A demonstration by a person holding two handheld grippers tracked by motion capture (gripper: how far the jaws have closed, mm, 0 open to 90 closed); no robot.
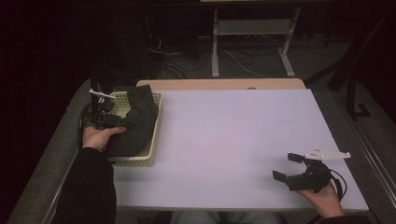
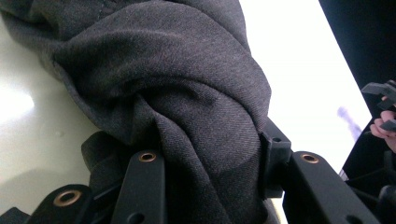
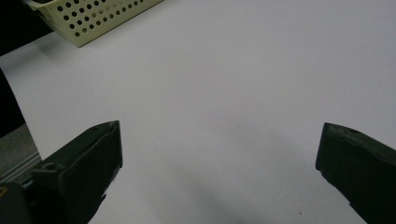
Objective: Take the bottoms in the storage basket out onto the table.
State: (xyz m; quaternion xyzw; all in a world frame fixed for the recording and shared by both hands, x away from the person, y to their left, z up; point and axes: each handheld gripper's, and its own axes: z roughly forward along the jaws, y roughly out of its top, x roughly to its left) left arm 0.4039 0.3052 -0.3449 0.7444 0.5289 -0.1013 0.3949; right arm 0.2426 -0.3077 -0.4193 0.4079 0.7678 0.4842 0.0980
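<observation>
High view: near the table's (image 1: pixel 224 140) front right corner, the right gripper (image 1: pixel 289 169) rests with jaws spread wide, holding nothing. Farther back at the table's left edge, the left gripper (image 1: pixel 122 122) pinches dark cloth (image 1: pixel 137 123) heaped in the cream basket (image 1: pixel 156 128).

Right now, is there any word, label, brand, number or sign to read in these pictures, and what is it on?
None can be read.
The dark cloth, the cream basket, the white table and both grippers, left gripper and right gripper, carry no visible print.
A faint purplish mark on the table is too blurred to read.
</observation>
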